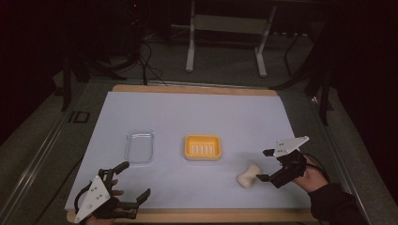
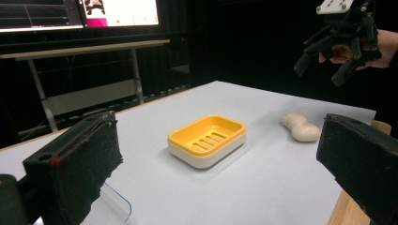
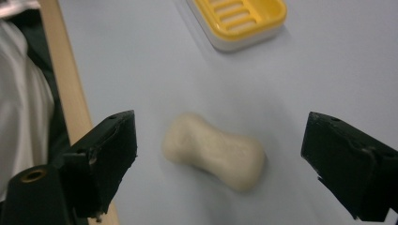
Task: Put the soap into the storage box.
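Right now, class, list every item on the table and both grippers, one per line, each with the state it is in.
Yellow plastic soap dish with white base: upright, empty, slotted floor bare.
Cream waisted bar of soap: lying flat on the white sheet, ungripped, outside the dish.
Clear plastic lid: lying flat, apart from the dish.
Left gripper: jaws open, holding nothing.
Right gripper: jaws open, beside the soap, not gripping it.

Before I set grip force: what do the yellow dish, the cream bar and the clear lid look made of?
Soap dish: likely hard plastic, a glossy yellow slotted tray over a white base. Bar: looks like soap, matte cream with a waisted shape and soft rounded edges. Clear lid: thin transparent plastic, judging by its faint shiny rim; glass can't be ruled out.
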Motion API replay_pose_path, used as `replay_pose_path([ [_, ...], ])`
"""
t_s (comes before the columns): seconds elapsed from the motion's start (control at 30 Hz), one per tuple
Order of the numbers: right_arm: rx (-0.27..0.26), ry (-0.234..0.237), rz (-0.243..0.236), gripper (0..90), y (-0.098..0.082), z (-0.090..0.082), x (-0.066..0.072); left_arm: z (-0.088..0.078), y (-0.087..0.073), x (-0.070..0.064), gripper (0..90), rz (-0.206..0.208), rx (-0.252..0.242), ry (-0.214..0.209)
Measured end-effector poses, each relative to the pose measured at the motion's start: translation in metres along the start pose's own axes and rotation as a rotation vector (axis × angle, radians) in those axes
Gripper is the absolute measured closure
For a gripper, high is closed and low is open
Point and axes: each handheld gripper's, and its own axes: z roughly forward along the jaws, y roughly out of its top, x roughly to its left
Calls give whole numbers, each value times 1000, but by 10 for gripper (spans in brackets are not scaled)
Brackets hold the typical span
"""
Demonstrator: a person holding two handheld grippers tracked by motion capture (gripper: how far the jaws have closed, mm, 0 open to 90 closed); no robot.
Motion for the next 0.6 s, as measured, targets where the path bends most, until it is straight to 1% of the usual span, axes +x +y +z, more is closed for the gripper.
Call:
replay_pose_path([
  [0.07,35,16,-2,107,1,0,1,0,0,0,1,1,0,0],
  [0.1,56,9,-11,107,1,0,2,0,0,0,1,0,-1,0],
  [0.13,56,9,-11,107,1,0,2,0,0,0,1,0,-1,0],
  [0.17,71,19,-11,107,1,1,2,0,0,0,1,-1,-1,1],
  [0.2,107,25,-22,107,2,1,2,0,0,0,1,-1,0,1],
  [0.23,126,34,-15,107,2,2,3,0,0,0,2,0,0,1],
  [0.3,161,31,-25,107,3,3,4,0,0,0,1,1,0,1],
  [0.37,202,47,-30,107,4,6,5,0,0,0,1,2,1,2],
  [0.47,283,66,-47,107,3,13,7,0,0,0,1,2,2,1],
  [0.53,314,75,-52,107,3,17,8,0,0,0,2,2,2,1],
  [0.6,338,77,-70,107,3,20,9,0,0,0,1,-1,-2,1],
])
